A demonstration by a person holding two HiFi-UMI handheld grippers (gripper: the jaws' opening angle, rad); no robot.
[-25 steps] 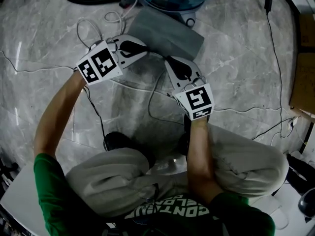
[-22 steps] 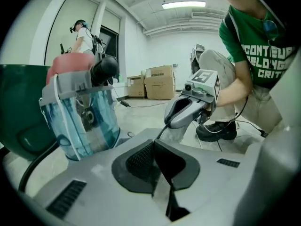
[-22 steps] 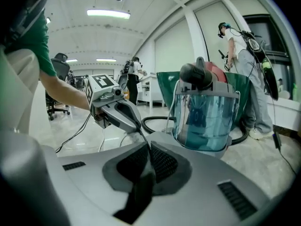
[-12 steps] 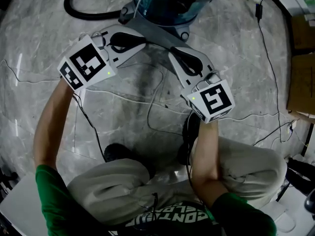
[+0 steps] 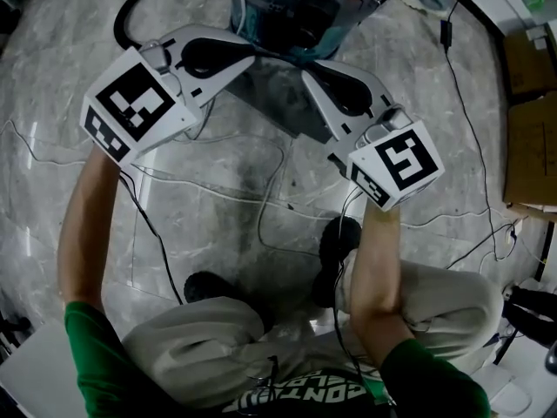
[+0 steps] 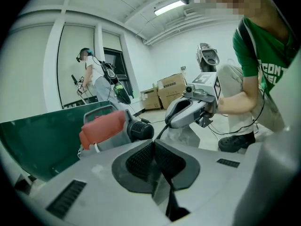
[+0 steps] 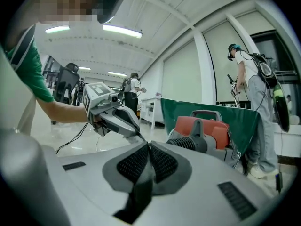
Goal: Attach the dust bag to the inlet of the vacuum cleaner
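1. Head view: left gripper [image 5: 251,61] and right gripper [image 5: 306,68] each pinch a bag [image 5: 277,103] edge — jaws nearly closed on it.
2. Vacuum [image 5: 296,7] sits just ahead of both tips — best to stretch the bag flat and square its opening to the inlet.

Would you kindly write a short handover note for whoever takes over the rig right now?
Left gripper: shut on one edge of the dust bag.
Right gripper: shut on the opposite edge of the bag.
Things: the bag hangs between the two grippers, close in front of the vacuum cleaner.
Done: bag gripped on both sides and held up.
Left: bring the bag's opening to the inlet and attach it. The inlet is not clear in these views, so find it first.
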